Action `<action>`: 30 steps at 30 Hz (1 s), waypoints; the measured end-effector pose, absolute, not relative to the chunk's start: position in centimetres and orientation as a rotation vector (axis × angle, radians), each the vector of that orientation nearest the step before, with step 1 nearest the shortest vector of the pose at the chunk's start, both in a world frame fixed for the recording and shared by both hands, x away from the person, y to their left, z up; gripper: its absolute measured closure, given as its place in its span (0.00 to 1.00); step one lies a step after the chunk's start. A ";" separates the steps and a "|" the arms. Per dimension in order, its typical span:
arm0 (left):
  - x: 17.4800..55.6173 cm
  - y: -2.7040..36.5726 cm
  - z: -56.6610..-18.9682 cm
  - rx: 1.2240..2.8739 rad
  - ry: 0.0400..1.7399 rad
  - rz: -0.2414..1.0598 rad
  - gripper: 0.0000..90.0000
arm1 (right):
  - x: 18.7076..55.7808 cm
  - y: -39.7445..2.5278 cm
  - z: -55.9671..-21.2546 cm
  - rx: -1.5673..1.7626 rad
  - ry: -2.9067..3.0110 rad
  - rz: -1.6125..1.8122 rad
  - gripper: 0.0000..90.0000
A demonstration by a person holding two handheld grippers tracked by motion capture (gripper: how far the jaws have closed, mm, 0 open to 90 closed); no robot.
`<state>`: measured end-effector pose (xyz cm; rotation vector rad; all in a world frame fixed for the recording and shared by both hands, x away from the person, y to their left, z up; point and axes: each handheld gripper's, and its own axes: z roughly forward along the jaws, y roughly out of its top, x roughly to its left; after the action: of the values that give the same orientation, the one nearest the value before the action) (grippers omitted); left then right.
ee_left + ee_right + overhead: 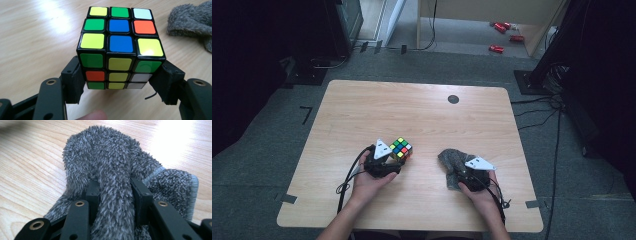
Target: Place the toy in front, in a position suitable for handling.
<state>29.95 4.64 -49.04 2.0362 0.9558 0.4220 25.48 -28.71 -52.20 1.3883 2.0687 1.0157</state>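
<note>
Two grippers loaded: cube (120, 47) base hidden, cloth (117, 170) edge cropped.

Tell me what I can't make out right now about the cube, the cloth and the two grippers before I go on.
- Cube: its far faces and underside, turned away in the left gripper view; stickers too small in the high view.
- Grey cloth: the part under the right gripper, covered by its own folds and cut off by the bottom edge of the right gripper view.
- Left gripper: its jaw tips in the high view, under the grey plate.
</note>
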 end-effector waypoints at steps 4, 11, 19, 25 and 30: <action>28.8 6.1 -49.4 2.041 0.962 0.423 0.39 | 25.5 -28.7 -52.2 1.378 2.068 1.008 0.72; 27.6 7.4 -50.6 2.092 0.958 0.441 0.39 | 25.5 -28.6 -52.2 1.380 2.068 1.006 0.72; 27.7 7.8 -51.2 2.087 0.942 0.421 0.39 | 25.5 -28.6 -52.2 1.380 2.069 1.007 0.72; 28.3 7.5 -51.5 2.110 0.992 0.385 0.26 | 25.5 -28.6 -52.2 1.380 2.068 1.006 0.72; 29.2 6.7 -51.3 2.126 0.994 0.376 0.20 | 25.5 -28.6 -52.2 1.381 2.068 1.006 0.71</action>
<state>29.20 6.66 -51.33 2.1261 0.9936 0.3760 25.47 -28.58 -52.20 1.3805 2.0683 1.0056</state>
